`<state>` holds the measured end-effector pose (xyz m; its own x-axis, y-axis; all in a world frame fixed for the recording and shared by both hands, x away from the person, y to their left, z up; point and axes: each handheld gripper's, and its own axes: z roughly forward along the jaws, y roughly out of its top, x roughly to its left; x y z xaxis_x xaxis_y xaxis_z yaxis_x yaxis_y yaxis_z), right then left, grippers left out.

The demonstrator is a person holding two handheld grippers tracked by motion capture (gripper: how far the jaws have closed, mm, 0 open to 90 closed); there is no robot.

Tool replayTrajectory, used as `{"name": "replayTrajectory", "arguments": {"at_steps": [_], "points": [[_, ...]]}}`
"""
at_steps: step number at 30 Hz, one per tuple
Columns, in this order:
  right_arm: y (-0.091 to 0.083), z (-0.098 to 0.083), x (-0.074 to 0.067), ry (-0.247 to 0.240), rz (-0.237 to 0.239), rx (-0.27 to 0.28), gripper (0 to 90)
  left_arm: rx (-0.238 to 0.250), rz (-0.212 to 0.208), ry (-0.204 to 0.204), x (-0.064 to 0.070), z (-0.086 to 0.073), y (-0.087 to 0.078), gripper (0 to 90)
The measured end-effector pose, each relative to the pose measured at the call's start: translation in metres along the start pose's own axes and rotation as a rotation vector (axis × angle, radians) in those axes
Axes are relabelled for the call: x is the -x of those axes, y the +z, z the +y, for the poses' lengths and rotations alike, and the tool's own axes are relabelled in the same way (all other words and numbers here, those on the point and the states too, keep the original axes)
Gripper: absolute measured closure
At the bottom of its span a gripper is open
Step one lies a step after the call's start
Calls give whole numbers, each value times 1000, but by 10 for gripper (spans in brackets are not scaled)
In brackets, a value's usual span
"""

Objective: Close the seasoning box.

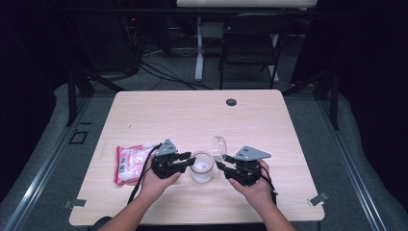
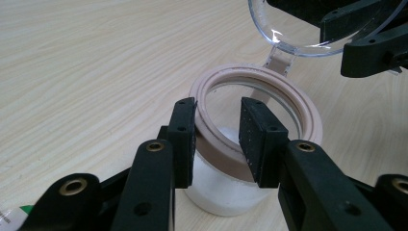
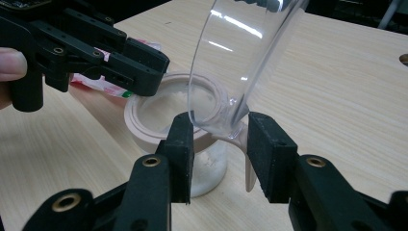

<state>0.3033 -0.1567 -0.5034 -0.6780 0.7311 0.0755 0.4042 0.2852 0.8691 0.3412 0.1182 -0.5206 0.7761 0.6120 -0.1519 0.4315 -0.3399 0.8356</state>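
Observation:
A small clear jar (image 1: 201,167) with a pinkish rim (image 2: 308,115) and white powder inside stands near the table's front middle. My left gripper (image 1: 191,160) comes from the left, and its jaws clamp the jar's near side at the rim (image 2: 219,125). The jar's clear round lid (image 1: 219,146) stands tipped up on its hinge strap. My right gripper (image 1: 222,161) comes from the right, its jaws shut on the lid's (image 3: 240,57) lower edge (image 3: 219,132). In the left gripper view the lid (image 2: 288,29) sits at the top right, with the right gripper's jaws on it.
A red and white pouch (image 1: 129,163) lies flat left of the left hand, also visible behind the left gripper (image 3: 96,82). A black grommet (image 1: 231,102) sits at the table's far edge. A folding chair (image 1: 250,43) stands beyond the wooden table (image 1: 168,115).

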Motion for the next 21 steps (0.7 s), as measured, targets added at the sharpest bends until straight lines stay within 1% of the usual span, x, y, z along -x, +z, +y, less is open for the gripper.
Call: {"name": "replayTrajectory", "arguments": {"at_steps": [4,8,10,12,14,16,18,21], "points": [[1,-1,0,4,0,-8,626,-1,1,-1,0,0,0,673],[2,-1,0,12,-11,-5,626,2,2,1,0,0,0,674],[3,-1,1,13,-8,-2,626,14,5,3,1,0,-1,687],[3,-1,1,11,-7,-3,629,26,-3,8,2,1,-3,674],[3,-1,2,15,-9,-5,639,38,2,16,2,0,-4,664],[3,-1,4,29,-8,-2,649,35,1,16,2,0,-5,657],[3,-1,8,46,2,0,663,38,8,21,2,-1,-6,655],[4,1,14,70,13,2,680,45,16,13,2,-3,-10,650]]}}
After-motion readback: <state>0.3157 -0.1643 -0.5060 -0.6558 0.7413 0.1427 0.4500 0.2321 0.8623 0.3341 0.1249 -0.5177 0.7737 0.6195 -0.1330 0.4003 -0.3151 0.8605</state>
